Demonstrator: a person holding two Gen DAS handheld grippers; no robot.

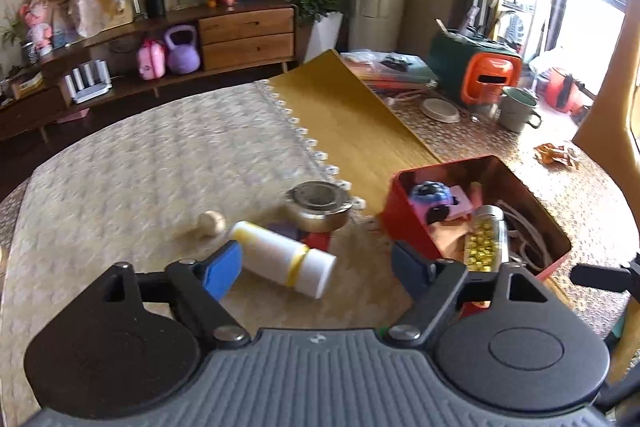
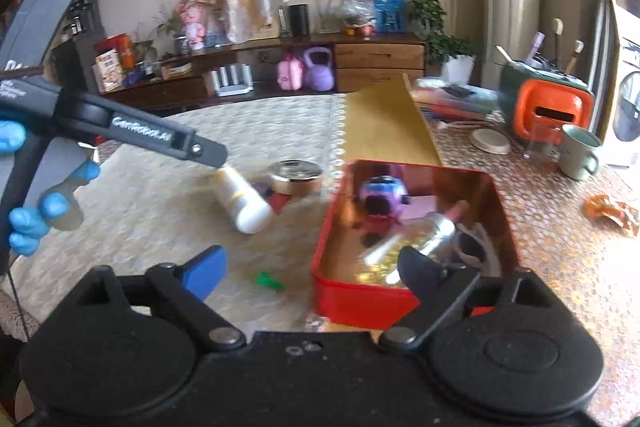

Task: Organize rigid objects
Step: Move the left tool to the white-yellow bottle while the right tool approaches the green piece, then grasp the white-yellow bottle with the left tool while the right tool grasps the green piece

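Observation:
My left gripper (image 1: 316, 269) hangs open over the cream tablecloth. A white bottle (image 1: 280, 259) with yellow bands lies on its side just beyond the blue pads, untouched. Behind it are a metal ring (image 1: 318, 207) and a small beige knob (image 1: 210, 223). To the right stands a red tin (image 1: 404, 215) holding a purple toy (image 1: 434, 197) and a vial of yellow beads (image 1: 486, 239). My right gripper (image 2: 312, 273) is open and empty above the near wall of the red tin (image 2: 360, 299). A small green piece (image 2: 268, 281) lies near its left pad. The white bottle (image 2: 246, 203) is farther left.
A blue-gloved hand (image 2: 28, 223) holds the left gripper at the left edge of the right wrist view. A yellow mat (image 1: 352, 119) runs behind the tin. A green mug (image 1: 518, 109), an orange and green box (image 1: 486, 75), a round lid (image 1: 440, 109) and a wrapper (image 1: 556, 155) sit at the right.

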